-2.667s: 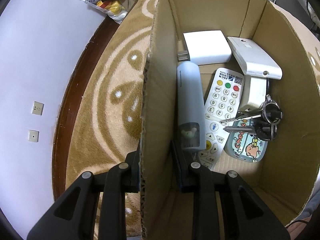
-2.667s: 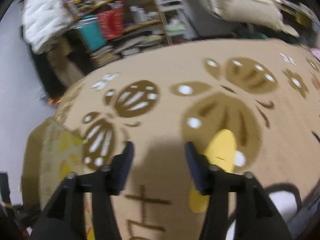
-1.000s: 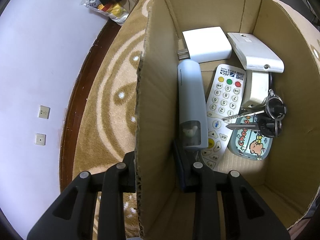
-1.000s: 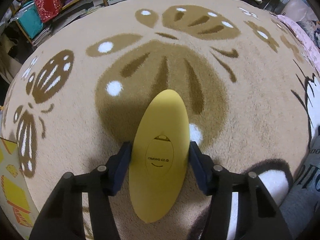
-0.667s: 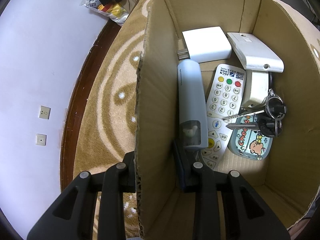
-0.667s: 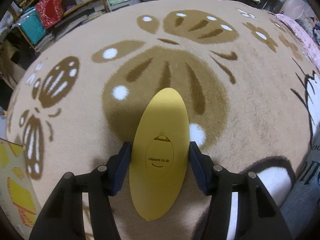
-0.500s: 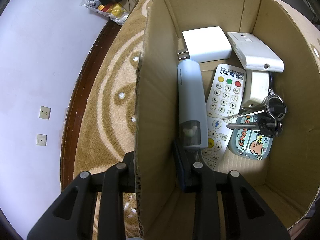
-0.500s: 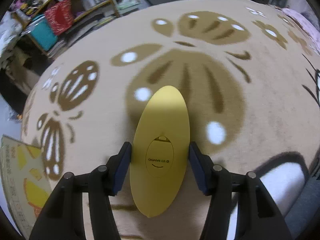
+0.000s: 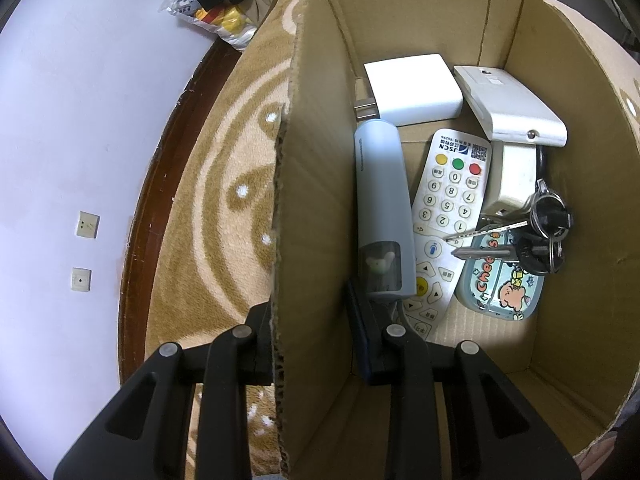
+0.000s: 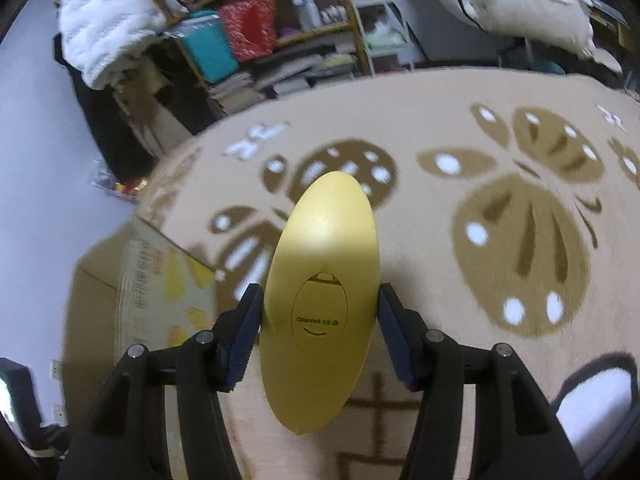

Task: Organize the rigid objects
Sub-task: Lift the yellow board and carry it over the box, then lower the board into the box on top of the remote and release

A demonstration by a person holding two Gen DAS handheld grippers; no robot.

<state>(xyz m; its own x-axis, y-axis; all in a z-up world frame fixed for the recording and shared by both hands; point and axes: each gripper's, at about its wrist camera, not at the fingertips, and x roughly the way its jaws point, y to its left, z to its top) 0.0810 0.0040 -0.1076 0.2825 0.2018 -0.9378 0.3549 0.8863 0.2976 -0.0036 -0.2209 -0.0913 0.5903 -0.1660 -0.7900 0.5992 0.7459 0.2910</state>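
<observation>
Carpet (image 10: 460, 128), tan w/ brown butterfly shapes, covers the floor; cluttered shelves (image 10: 280, 40) and a white padded jacket (image 10: 104, 20) sit behind it, all blurred in the right wrist view.

Left gripper (image 9: 310, 332) is pinched narrow on the near-left wall of the cardboard box (image 9: 316, 184), one finger outside, one inside.

Counted in the box:
- 1 white charger block (image 9: 412, 88), far end, prongs toward the left wall
- 1 white flat device (image 9: 512, 108), far right
- 1 pale blue cylinder w/ small figure window (image 9: 382, 208), along the left wall
- 1 white remote (image 9: 444, 216), red/green/yellow buttons, middle
- 1 bunch of keys (image 9: 536, 232), lying on the cartoon case and touching the remote
- 1 cartoon-print case (image 9: 500, 280), near right
- 1 cream item (image 9: 512, 180) under the flat device, partly hidden, can't tell what it is.

Remote's near end is covered by the gripper finger.

Right gripper (image 10: 320, 332) clamps 1 yellow oval object (image 10: 324, 292) across its width, held above the carpet, tip pointing away. Small printed text on it reads mirrored. Box shows at that view's lower left, only its printed outer side visible.
</observation>
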